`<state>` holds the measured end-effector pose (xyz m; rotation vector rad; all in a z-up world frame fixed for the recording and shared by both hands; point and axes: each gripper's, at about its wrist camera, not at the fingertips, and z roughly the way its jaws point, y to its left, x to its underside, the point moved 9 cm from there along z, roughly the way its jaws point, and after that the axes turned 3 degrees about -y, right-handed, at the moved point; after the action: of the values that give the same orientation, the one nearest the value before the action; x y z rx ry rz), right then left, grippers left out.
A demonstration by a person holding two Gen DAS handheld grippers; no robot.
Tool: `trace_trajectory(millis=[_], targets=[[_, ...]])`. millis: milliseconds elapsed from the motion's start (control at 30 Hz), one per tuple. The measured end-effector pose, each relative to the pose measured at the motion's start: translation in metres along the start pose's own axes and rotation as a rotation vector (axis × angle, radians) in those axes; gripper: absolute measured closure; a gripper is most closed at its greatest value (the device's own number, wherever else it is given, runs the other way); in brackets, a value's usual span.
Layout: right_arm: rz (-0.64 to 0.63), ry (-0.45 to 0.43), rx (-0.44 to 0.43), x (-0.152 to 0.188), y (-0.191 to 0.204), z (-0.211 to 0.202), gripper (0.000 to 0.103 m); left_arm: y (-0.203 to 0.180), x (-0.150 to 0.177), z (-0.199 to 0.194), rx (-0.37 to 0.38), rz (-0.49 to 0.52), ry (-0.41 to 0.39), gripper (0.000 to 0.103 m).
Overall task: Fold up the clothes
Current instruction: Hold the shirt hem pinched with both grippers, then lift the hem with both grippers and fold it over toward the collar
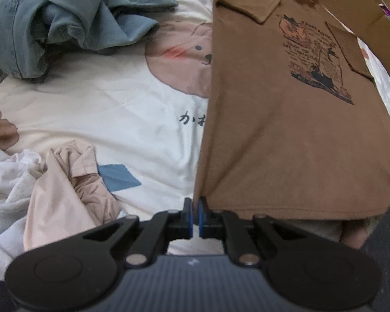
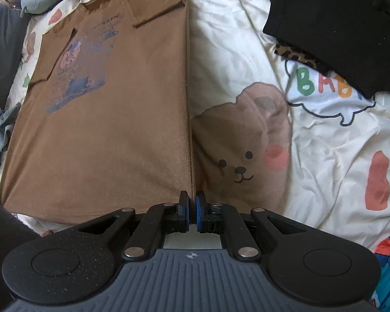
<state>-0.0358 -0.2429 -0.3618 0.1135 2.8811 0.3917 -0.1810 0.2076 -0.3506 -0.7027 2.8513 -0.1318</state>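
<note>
Brown cotton t-shirt w/ a dark printed graphic (image 1: 286, 135) lies on a bed w/ a cream bear-print cover (image 1: 122, 109), sleeves folded in over the body, so it forms a long rectangle. Left gripper (image 1: 196, 217) has its blue-padded fingers pressed together, pinching the shirt's near hem corner on the left edge. Right gripper (image 2: 192, 214) likewise squeezed onto the near corner of the shirt's right folded edge; fabric sits btwn the pads. Crumpled blue-grey denim garment (image 1: 52, 23) lies far left on the bed, well apart from the shirt. Pale pink crumpled garment (image 1: 70, 192) and a white cloth (image 1: 10, 179) near the left gripper. Black knit garment (image 2: 335, 26) far right in right wrist view.
</note>
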Motion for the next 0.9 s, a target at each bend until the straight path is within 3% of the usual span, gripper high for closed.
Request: trace_trajectory(millis=[500, 900], targets=[[0.025, 0.029, -0.018, 0.049, -0.014, -0.015, 0.101, -0.007, 0.043, -0.022, 0.012, -0.042, 0.033, 0.099], [0.036, -0.064, -0.087, 0.013, -0.003, -0.057, 0.101, -0.013, -0.011, -0.068, 0.095, -0.148, -0.108, 0.1]])
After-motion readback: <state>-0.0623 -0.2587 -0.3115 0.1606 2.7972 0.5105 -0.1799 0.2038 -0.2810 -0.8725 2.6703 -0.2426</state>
